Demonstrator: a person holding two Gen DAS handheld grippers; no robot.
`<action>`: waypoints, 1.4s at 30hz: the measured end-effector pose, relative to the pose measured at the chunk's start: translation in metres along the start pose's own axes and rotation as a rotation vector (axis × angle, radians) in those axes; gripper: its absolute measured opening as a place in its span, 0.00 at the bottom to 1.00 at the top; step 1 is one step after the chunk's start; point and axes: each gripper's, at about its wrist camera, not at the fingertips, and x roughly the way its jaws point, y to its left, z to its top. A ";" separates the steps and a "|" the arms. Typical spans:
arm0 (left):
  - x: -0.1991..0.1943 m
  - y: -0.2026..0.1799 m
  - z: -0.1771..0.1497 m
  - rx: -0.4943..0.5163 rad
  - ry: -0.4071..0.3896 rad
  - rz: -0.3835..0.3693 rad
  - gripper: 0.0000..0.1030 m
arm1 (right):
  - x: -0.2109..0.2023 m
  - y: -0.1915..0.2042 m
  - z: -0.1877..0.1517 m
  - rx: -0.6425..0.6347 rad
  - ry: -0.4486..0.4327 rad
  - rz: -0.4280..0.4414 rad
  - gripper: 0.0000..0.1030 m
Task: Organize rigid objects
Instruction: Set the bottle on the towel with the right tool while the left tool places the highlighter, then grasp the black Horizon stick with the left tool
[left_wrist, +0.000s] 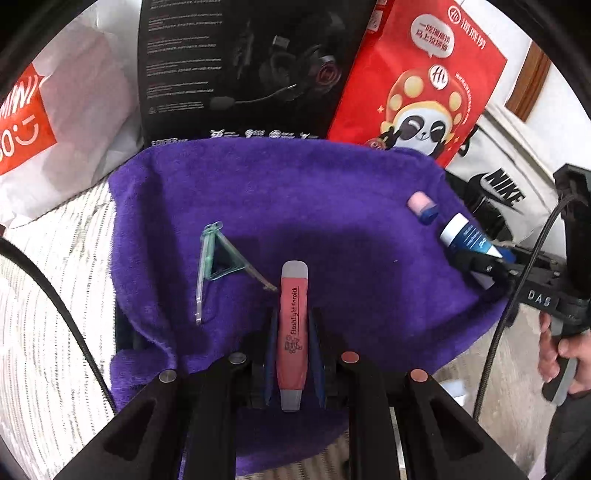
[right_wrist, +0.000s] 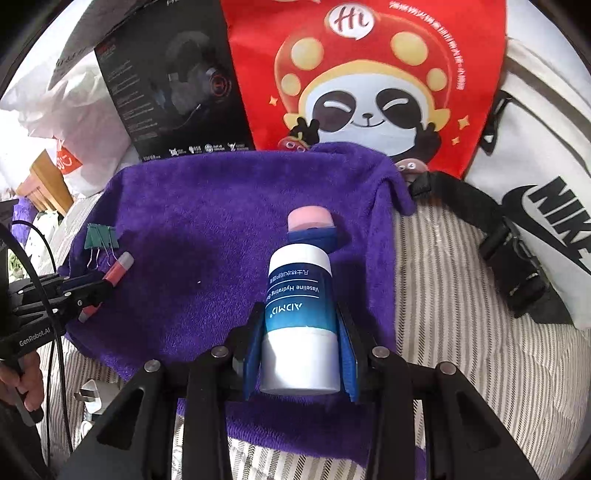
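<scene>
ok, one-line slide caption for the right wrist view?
Right gripper holds a Vaseline tube over the purple towel, pink eraser just ahead.

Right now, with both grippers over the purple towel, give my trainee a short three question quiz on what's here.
1. True or false: the left gripper holds the pink earpick.
2. The right gripper holds: A) the binder clip, B) the blue and white tube, C) the pink eraser.
3. Fill in: the eraser lies on the purple ____.

Key: 1 true; 2 B; 3 towel.
</scene>
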 end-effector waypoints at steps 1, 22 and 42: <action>0.000 0.002 0.000 -0.001 0.001 0.003 0.16 | 0.002 0.001 0.000 -0.003 0.002 -0.003 0.35; 0.000 0.006 -0.005 0.010 0.016 0.044 0.33 | 0.020 0.007 0.003 -0.050 -0.015 -0.043 0.38; -0.069 -0.030 -0.061 0.006 -0.028 -0.015 0.42 | -0.040 -0.002 -0.040 0.099 -0.039 0.116 0.59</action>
